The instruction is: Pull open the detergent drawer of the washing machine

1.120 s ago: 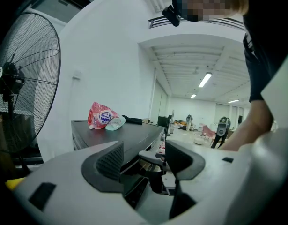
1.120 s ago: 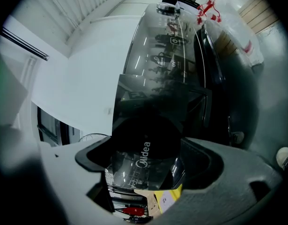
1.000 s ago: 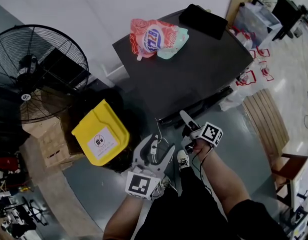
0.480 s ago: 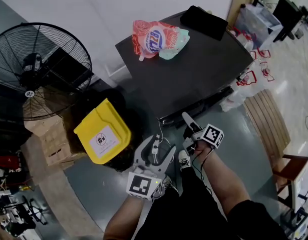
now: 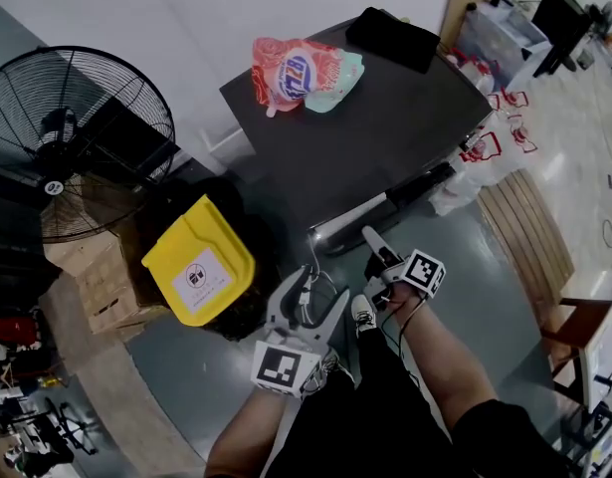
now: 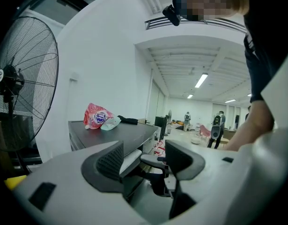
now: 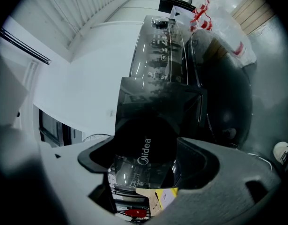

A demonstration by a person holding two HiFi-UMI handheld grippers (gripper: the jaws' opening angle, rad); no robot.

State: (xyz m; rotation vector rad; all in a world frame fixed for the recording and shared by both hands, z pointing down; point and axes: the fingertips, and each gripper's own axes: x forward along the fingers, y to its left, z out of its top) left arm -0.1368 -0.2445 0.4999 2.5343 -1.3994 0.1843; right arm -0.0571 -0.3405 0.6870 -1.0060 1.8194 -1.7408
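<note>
The dark washing machine [image 5: 375,132] stands ahead of me, seen from above. Its detergent drawer [image 5: 353,219] sticks out of the front at the left, its pale inside showing. My right gripper [image 5: 374,251] is shut on the drawer's dark front panel. In the right gripper view that panel [image 7: 144,146], with white lettering, fills the gap between the jaws of the right gripper [image 7: 148,159]. My left gripper [image 5: 307,303] hangs lower, open and empty. In the left gripper view the left gripper [image 6: 144,159] frames the drawer's white side [image 6: 130,159].
A pink detergent bag [image 5: 301,72] and a black cloth [image 5: 390,38] lie on the machine's top. A yellow bin [image 5: 198,263] and a big floor fan [image 5: 75,137] stand to the left, cardboard boxes [image 5: 95,279] below them. A wooden bench [image 5: 529,229] is at the right. My shoe [image 5: 363,316] is under the grippers.
The drawer has slid out of the machine's front, and its pale inside now shows. My right gripper has drawn back with it. The left gripper has stayed put.
</note>
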